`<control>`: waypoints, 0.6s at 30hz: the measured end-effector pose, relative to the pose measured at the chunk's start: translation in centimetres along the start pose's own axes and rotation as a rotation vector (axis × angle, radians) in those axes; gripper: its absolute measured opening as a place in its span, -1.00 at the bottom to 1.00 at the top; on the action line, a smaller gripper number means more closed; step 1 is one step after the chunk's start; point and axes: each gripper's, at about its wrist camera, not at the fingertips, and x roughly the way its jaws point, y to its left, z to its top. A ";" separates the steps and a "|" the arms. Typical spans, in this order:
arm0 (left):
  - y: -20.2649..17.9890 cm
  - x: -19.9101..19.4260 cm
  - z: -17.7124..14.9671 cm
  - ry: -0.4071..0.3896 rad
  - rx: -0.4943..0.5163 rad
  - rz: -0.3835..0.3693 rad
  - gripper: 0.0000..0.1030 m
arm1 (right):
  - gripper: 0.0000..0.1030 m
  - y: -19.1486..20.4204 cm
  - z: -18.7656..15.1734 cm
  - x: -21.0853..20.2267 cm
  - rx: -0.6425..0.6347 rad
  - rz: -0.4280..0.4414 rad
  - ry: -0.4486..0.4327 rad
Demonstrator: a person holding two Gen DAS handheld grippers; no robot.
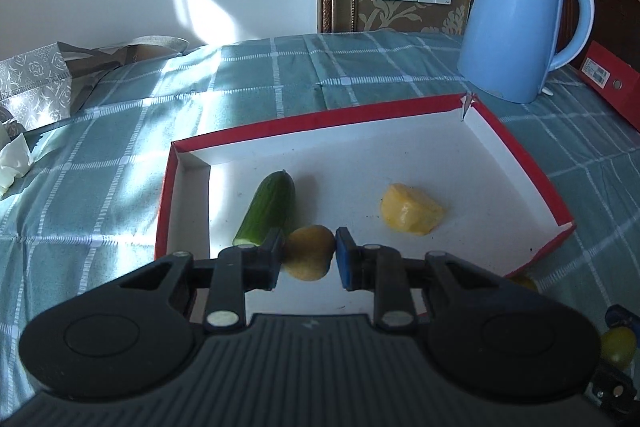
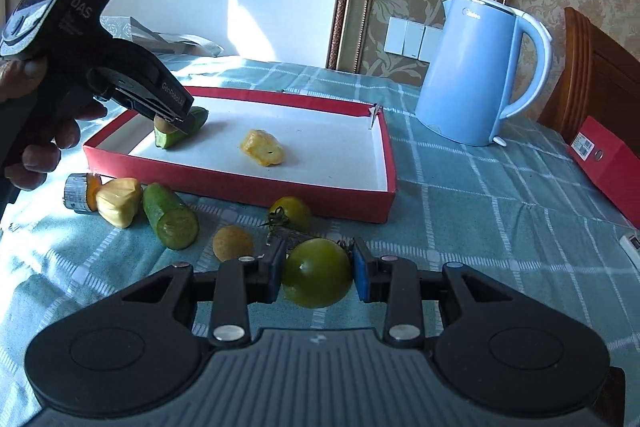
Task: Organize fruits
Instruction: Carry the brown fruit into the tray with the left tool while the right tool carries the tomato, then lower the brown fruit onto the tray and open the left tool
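My left gripper is shut on a small yellow-brown round fruit and holds it over the red-rimmed tray, beside a cucumber piece. A yellow fruit chunk lies in the tray's middle. My right gripper is shut on a green tomato above the tablecloth in front of the tray. The left gripper also shows there over the tray's left end. Outside the tray lie a cucumber piece, a yellow chunk, a brown round fruit and a second green tomato.
A blue kettle stands behind the tray's right corner. A red box lies at the right edge. A silver-capped orange piece sits left of the loose fruits. A patterned bag sits far left.
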 end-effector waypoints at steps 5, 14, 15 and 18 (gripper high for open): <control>-0.2 2.5 0.5 0.034 0.006 -0.017 -0.52 | -0.35 -0.6 -0.3 0.4 0.027 -0.026 0.018; -0.3 4.2 0.1 0.052 0.012 -0.028 -0.51 | -0.35 -0.8 -0.4 1.1 0.036 -0.036 0.038; -0.4 4.2 0.1 0.050 0.015 -0.027 -0.51 | -0.35 -0.7 -0.4 1.2 0.035 -0.036 0.040; -0.4 4.1 -0.1 0.041 0.021 -0.026 -0.51 | -0.35 -0.5 -0.2 1.4 0.034 -0.033 0.042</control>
